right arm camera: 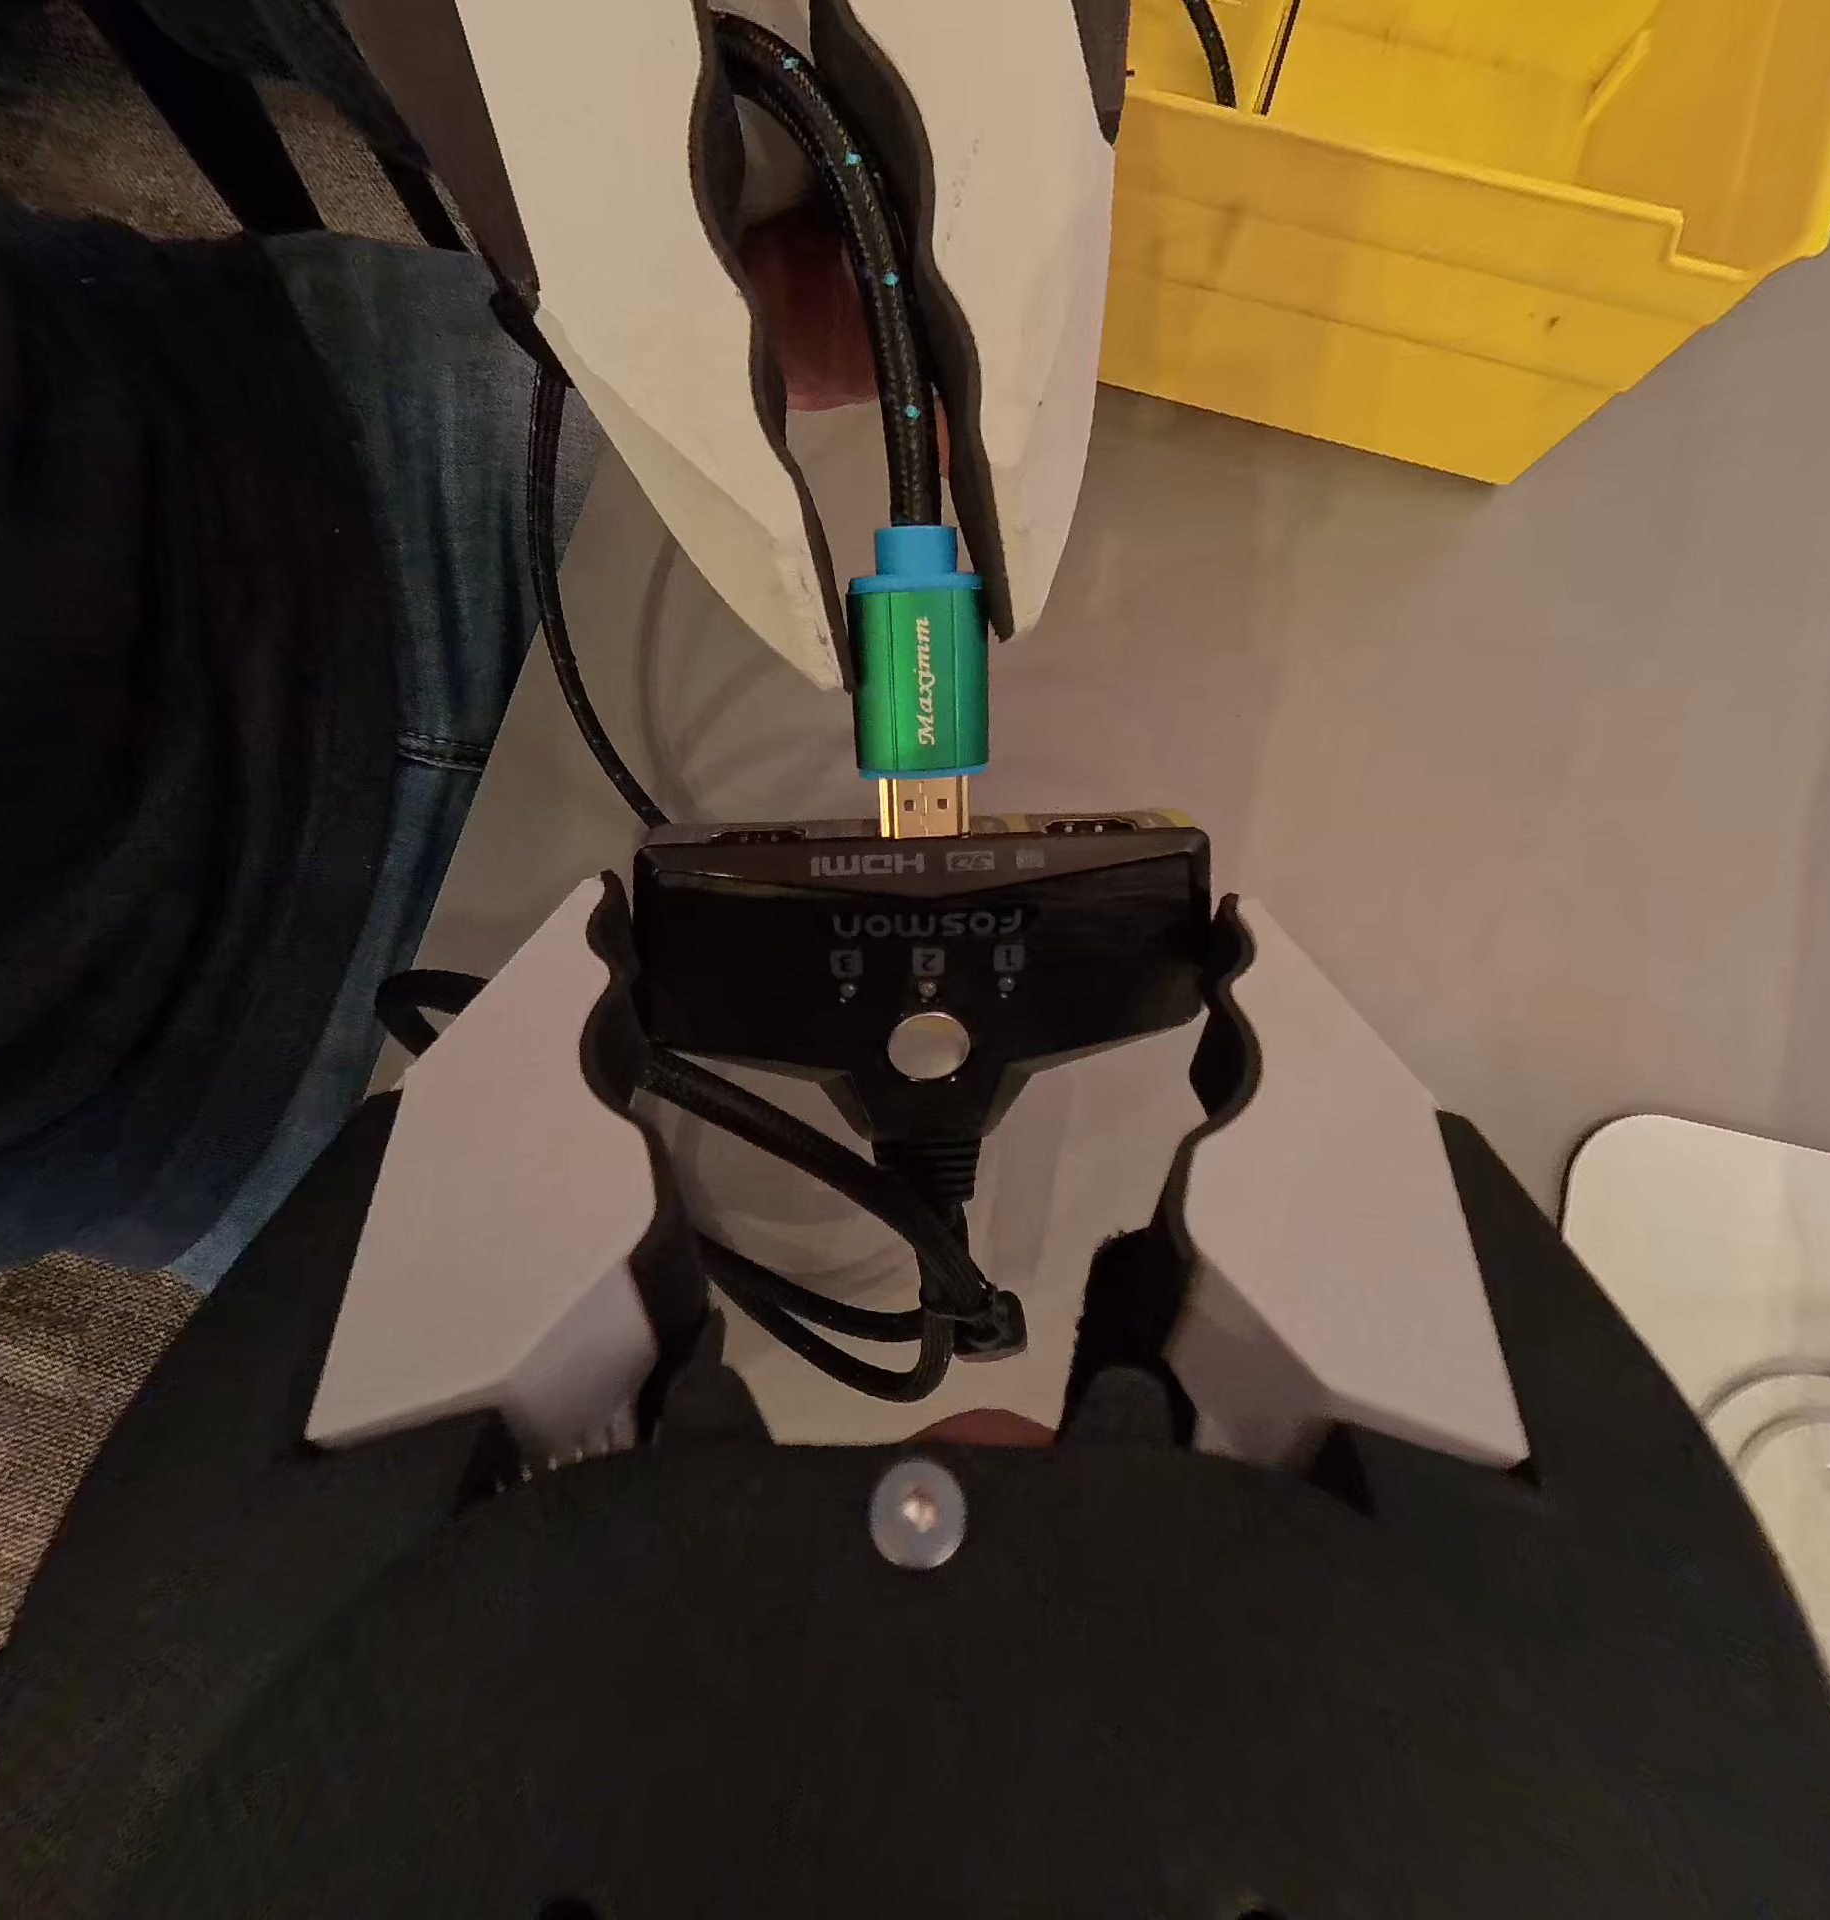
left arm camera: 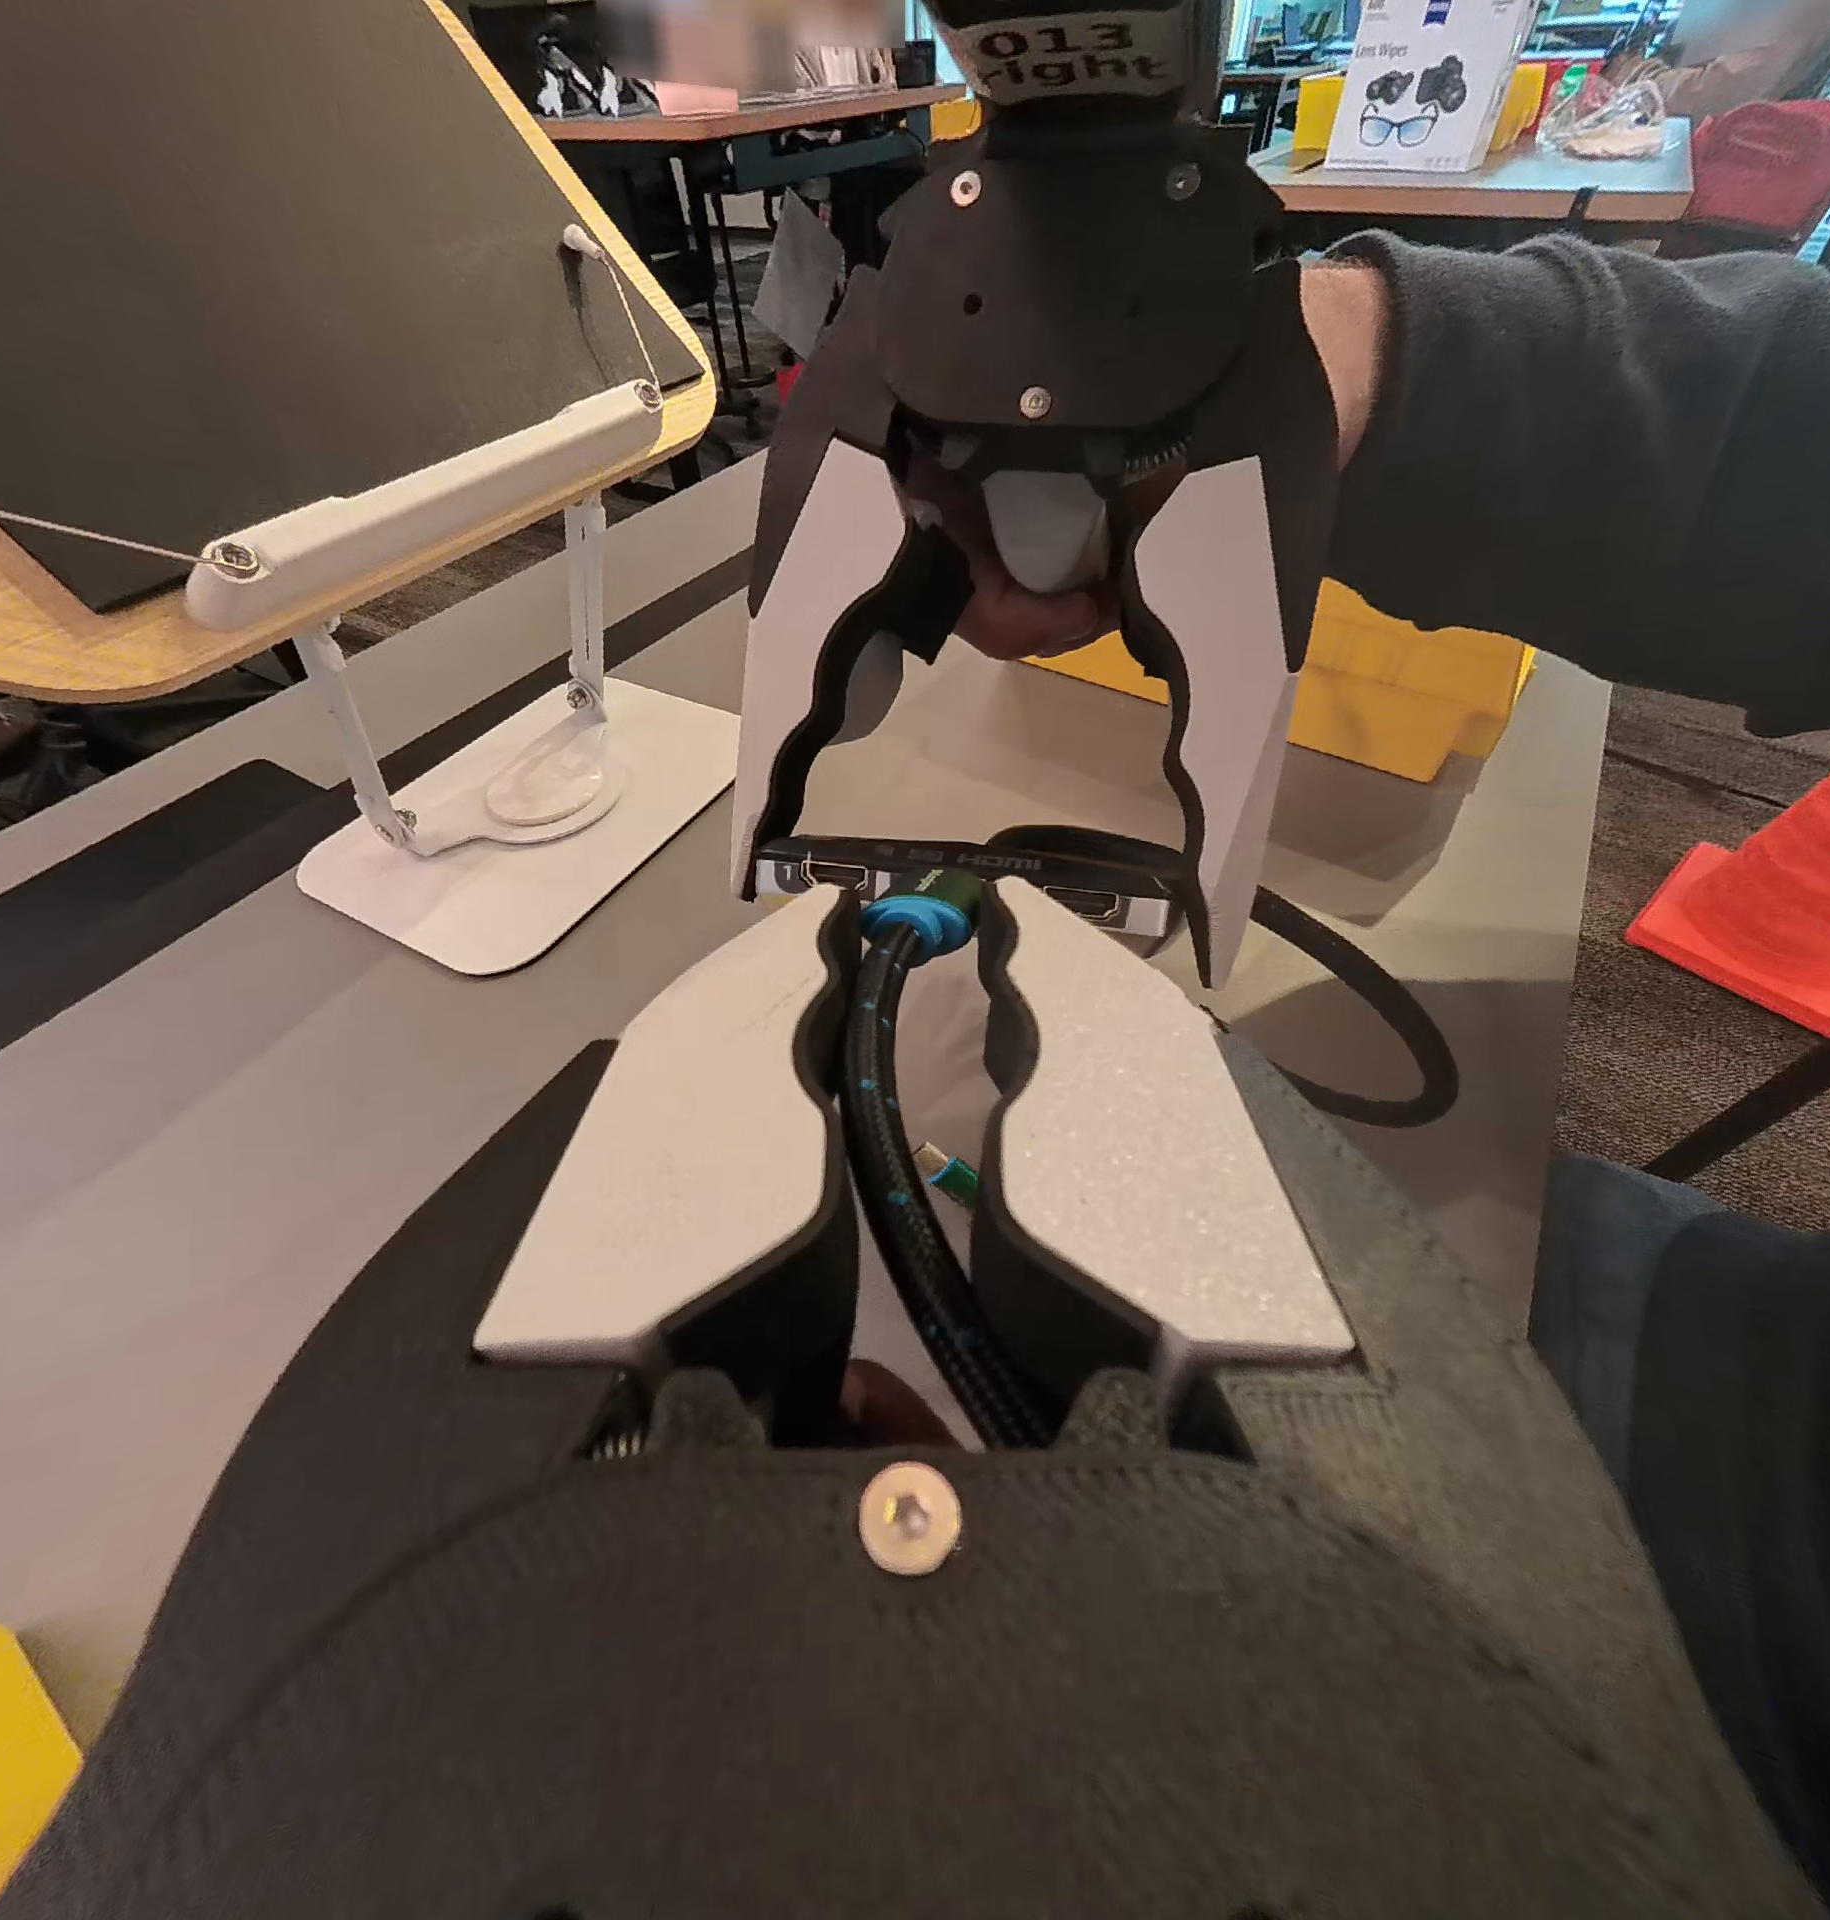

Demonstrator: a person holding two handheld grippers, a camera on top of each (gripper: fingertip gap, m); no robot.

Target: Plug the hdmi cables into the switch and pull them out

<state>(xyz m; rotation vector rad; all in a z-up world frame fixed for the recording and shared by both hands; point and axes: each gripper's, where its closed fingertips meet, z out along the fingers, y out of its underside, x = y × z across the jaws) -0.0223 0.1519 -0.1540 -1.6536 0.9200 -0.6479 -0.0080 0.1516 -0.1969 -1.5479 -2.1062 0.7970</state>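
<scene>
Black HDMI switch (right arm camera: 921, 935), three ports in its front edge, round silver button on top, raised above the grey table. Green-shelled HDMI plug (right arm camera: 919, 681) with blue collar and black braided cable (right arm camera: 880, 260), gold tip at the middle port, partly exposed.

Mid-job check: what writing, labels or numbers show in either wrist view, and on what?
Writing is located, not quoted.
Green metal HDMI plug: pale script along its shell.
Black HDMI switch: white lettering and port numbers on top.
Right gripper: white characters on its black body.
White cardboard box on the far table: dark print.
</scene>
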